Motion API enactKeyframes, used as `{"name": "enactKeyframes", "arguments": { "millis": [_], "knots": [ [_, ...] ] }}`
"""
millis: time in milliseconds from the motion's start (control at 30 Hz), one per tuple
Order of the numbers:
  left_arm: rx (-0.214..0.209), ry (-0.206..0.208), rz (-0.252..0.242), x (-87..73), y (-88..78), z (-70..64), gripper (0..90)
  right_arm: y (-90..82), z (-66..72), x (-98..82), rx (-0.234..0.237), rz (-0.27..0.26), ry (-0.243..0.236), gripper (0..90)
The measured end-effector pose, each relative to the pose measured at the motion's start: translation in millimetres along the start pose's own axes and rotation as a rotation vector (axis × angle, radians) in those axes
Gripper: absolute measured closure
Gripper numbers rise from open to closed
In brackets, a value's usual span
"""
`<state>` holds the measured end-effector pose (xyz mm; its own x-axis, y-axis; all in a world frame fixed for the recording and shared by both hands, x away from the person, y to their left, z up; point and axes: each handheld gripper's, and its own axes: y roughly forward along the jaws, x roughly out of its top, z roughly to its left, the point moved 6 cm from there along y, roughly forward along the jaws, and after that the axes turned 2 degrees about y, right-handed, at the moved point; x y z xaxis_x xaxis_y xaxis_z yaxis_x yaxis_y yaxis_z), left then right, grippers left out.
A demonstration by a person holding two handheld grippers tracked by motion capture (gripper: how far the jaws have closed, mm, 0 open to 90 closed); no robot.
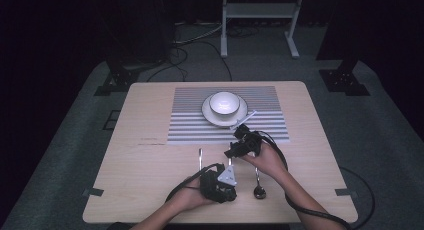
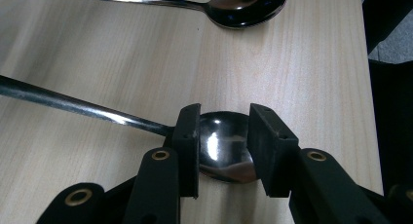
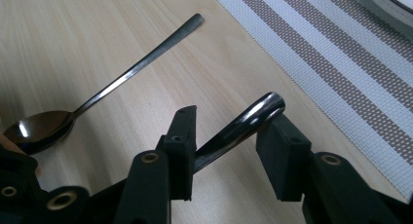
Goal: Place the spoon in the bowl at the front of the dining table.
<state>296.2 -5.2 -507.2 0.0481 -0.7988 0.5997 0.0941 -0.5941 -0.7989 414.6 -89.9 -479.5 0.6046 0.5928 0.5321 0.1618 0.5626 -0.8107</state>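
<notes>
My left claw straddles a spoon bowl, my right claw straddles a handle, jaws apart; at twelve o'clock a white bowl sits on a plate.

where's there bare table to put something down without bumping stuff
Free: the wood left of the striped mat, the right edge strip beside it, and the near left corner of the table. Crowded: the near middle, where both tools and the spoons sit.
</notes>
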Motion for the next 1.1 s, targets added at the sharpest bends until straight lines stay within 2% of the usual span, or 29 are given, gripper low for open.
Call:
{"name": "enactKeyframes", "arguments": {
  "millis": [67, 200, 267, 300, 333, 367, 467, 567, 667, 700, 733, 800, 833, 933, 1000, 1100],
  "knots": [
    [0.002, 0.001, 0.001, 0.0, -0.1, 0.0, 64.4, 0.4, -0.9, 1.7, 0.026, -0.004, 0.026, 62.4],
    [0.002, 0.0, 0.004, 0.3, -0.5, 0.1, 62.9, -0.2, -0.3, 3.0, 0.045, -0.006, 0.042, 65.0],
    [-0.011, -0.009, -0.004, 0.6, -0.5, -0.1, 58.7, -1.6, 0.6, 4.9, 0.083, -0.026, 0.069, 69.5],
    [-0.022, -0.014, -0.007, 0.8, -0.8, -0.3, 55.1, -2.1, 0.6, 6.0, 0.123, -0.047, 0.095, 72.8],
    [-0.031, -0.014, -0.002, 0.8, -1.9, 0.3, 51.9, -3.5, 0.6, 7.3, 0.184, -0.07, 0.141, 76.5],
    [-0.027, -0.017, -0.001, 0.7, -3.1, 1.0, 51.9, -3.5, 0.6, 7.3, 0.184, -0.07, 0.141, 76.5],
    [-0.036, -0.042, -0.024, 0.4, -8.3, 3.3, 47.9, -7.7, -0.6, 12.1, 0.32, -0.125, 0.222, 85.3],
    [-0.027, -0.05, -0.043, 0.6, -14.6, 5.9, 45.8, -14.6, 0.1, 16.9, 0.406, -0.16, 0.267, 88.5],
    [-0.022, -0.064, -0.062, 1.4, -18.8, 6.5, 44.4, -21.8, -0.2, 21.5, 0.413, -0.172, 0.277, 88.8],
    [-0.017, -0.066, -0.068, 1.7, -19.6, 6.5, 43.5, -24.7, -1.0, 23.5, 0.406, -0.181, 0.275, 88.9],
    [-0.014, -0.068, -0.072, 2.0, -20.6, 6.6, 42.1, -31.5, -2.8, 27.5, 0.369, -0.19, 0.263, 88.9],
    [-0.01, -0.066, -0.071, 2.2, -22.2, 6.8, 41.0, -34.4, -3.8, 29.6, 0.359, -0.199, 0.259, 88.9],
    [-0.009, -0.069, -0.074, 2.4, -22.9, 6.6, 39.9, -39.5, -5.7, 33.0, 0.322, -0.205, 0.245, 88.9],
    [-0.004, -0.064, -0.072, 1.9, -24.6, 7.4, 38.6, -42.9, -7.2, 35.7, 0.321, -0.212, 0.246, 88.9],
    [-0.003, -0.068, -0.073, 1.7, -25.0, 7.9, 37.6, -45.5, -9.4, 37.9, 0.298, -0.217, 0.239, 88.9],
    [0.001, -0.074, -0.075, 1.5, -25.4, 9.0, 35.7, -48.8, -12.3, 41.4, 0.29, -0.226, 0.239, 88.9]
  ]
}}
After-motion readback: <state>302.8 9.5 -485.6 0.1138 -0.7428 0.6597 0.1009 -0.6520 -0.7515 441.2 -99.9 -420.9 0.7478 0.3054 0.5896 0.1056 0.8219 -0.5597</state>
